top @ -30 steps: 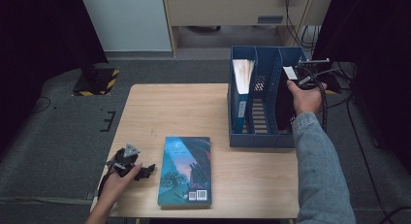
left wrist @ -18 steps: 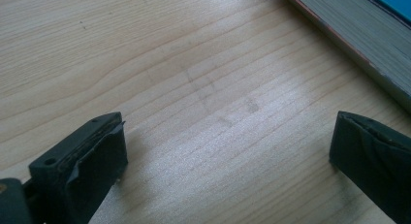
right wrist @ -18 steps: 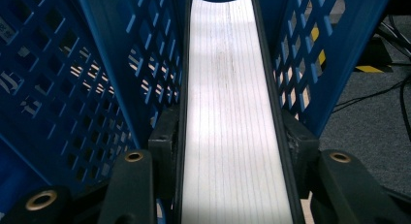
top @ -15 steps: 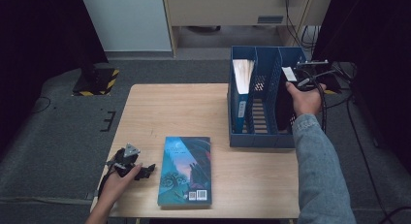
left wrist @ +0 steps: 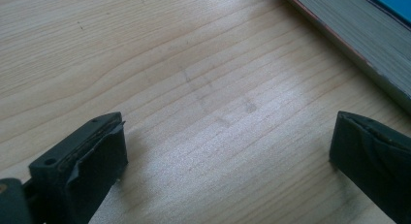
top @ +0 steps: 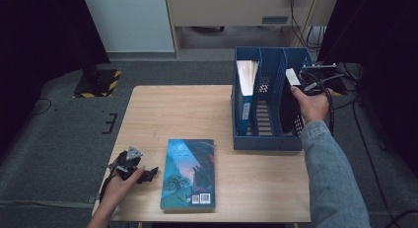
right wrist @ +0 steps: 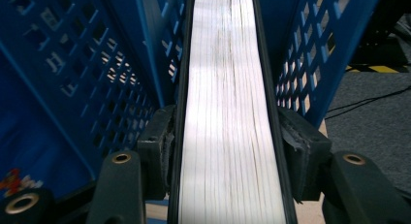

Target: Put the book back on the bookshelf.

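Observation:
A blue three-slot file rack (top: 268,139) stands at the table's right side. A dark-covered book (right wrist: 230,112) stands upright in the rack's right slot (top: 288,107), white page edges up. My right gripper (right wrist: 228,132) straddles it from above, held by a hand at the rack's right wall (top: 301,87). Its jaws have just been opening, and the pads now sit just off the two covers. A teal book (top: 190,173) lies flat near the front edge. My left gripper (top: 143,173) rests open on the wood to that book's left, its jaws (left wrist: 228,136) wide with bare table between them.
Another book (top: 245,85) stands in the rack's left slot, pages up; the middle slot holds nothing. The teal book's page edge (left wrist: 354,44) lies close to the left gripper's right jaw. Cables and a yellow-black marked block (top: 98,82) lie on the grey floor.

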Demonstrator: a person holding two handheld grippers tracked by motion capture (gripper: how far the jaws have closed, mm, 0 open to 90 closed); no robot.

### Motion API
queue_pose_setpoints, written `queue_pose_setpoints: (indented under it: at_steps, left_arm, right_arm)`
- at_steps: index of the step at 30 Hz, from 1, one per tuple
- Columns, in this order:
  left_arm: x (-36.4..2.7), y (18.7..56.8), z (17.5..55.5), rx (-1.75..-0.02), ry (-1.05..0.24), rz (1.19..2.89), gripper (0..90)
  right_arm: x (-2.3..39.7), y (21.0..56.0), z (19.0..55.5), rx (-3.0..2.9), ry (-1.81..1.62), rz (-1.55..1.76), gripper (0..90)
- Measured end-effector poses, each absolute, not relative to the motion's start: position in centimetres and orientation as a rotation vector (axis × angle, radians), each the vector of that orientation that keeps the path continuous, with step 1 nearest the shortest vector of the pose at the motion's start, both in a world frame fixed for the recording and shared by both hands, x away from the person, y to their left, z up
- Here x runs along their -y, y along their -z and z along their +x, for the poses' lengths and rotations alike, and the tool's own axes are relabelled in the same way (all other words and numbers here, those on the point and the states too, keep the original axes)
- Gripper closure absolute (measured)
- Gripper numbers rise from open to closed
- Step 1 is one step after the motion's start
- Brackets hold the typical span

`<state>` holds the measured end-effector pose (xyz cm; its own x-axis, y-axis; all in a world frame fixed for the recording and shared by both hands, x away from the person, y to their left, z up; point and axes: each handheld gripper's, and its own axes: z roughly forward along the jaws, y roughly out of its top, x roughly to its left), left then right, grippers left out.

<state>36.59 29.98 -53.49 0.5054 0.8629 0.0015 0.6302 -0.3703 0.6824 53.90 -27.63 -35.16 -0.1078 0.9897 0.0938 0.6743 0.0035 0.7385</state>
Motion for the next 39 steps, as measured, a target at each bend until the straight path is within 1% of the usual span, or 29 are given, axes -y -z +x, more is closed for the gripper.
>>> queue_pose_setpoints:
  at_steps: [3,9,13,19,27,36,39]
  left_arm:
    - [-29.9,53.5,36.6,-1.216,-0.484,2.12,0.0]
    - [-29.9,53.5,36.6,-1.217,-0.483,2.121,0.0]
    - [-29.8,53.5,36.6,-1.215,-0.483,2.121,0.0]
    - [-29.8,53.5,36.6,-1.214,-0.484,2.121,0.0]
    - [-29.8,53.5,36.6,-1.217,-0.482,2.118,0.0]
    - [-29.7,53.5,36.6,-1.217,-0.483,2.118,0.0]
    - [-29.7,53.5,36.6,-1.217,-0.485,2.117,0.0]
  right_arm:
    - [27.7,34.8,53.4,-1.832,-0.918,1.698,44.5]
    - [27.7,34.3,52.8,-1.855,-0.936,1.692,45.3]
    - [27.9,34.2,52.6,-1.857,-0.957,1.694,45.8]
    - [28.2,34.3,52.5,-1.851,-0.993,1.705,44.2]
    - [28.6,34.3,52.1,-1.864,-1.03,1.689,37.5]
    - [28.7,34.7,51.6,-1.882,-1.038,1.67,20.8]
    - [28.6,34.6,51.2,-1.877,-1.055,1.664,19.7]
